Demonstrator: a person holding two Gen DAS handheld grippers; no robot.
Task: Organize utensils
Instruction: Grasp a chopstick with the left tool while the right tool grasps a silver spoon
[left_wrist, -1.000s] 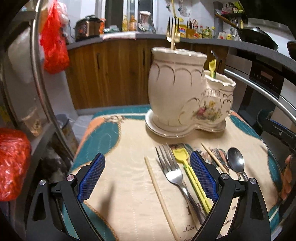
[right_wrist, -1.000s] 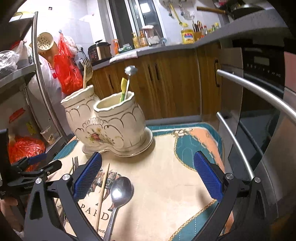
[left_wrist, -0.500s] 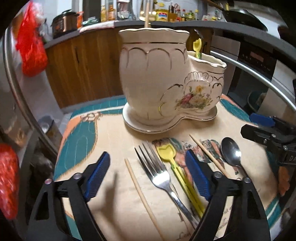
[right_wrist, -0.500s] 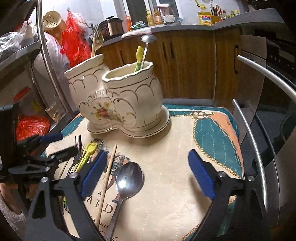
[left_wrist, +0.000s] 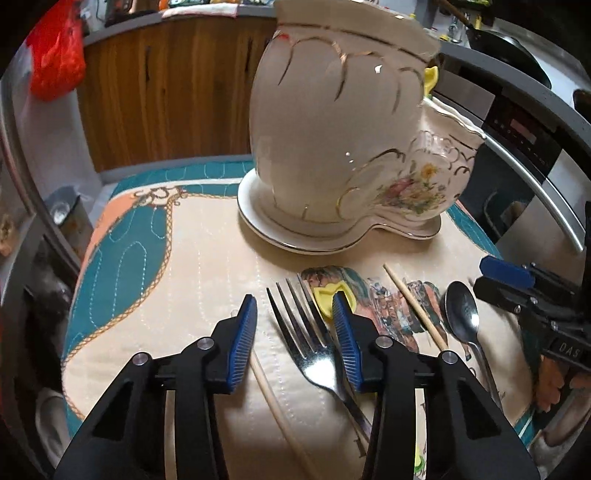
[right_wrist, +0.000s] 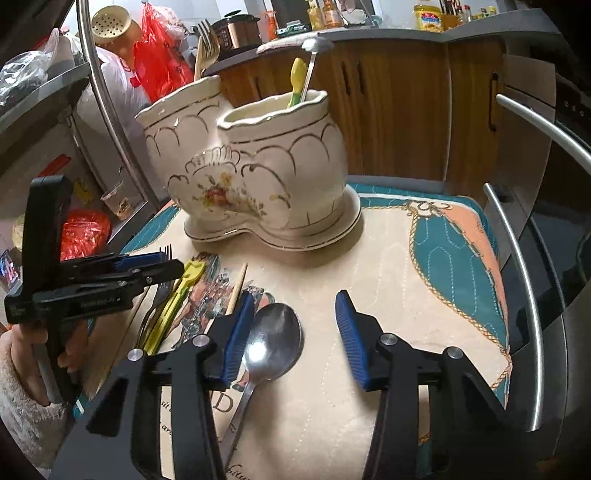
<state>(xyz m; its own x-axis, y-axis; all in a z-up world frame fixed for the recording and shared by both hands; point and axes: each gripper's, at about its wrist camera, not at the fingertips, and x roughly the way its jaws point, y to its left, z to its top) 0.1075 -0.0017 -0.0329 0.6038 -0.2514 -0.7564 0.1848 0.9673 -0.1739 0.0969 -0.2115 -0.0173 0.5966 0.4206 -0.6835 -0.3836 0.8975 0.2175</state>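
The left hand-held gripper (left_wrist: 294, 334) straddles the steel fork (left_wrist: 308, 343), jaws partly open; the right hand-held gripper (right_wrist: 294, 334) gapes, empty, around the spoon (right_wrist: 271, 339).

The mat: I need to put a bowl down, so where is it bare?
Bare mat lies right of the spoon, before the ceramic holder. Left of the holder another patch is free. Fork, chopsticks and yellow utensil crowd the middle.

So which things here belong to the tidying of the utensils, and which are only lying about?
For the job: fork, spoon, yellow utensil, two chopsticks, ceramic holder.

Just there: red bag, pan, colander, yellow jar, quilted mat.
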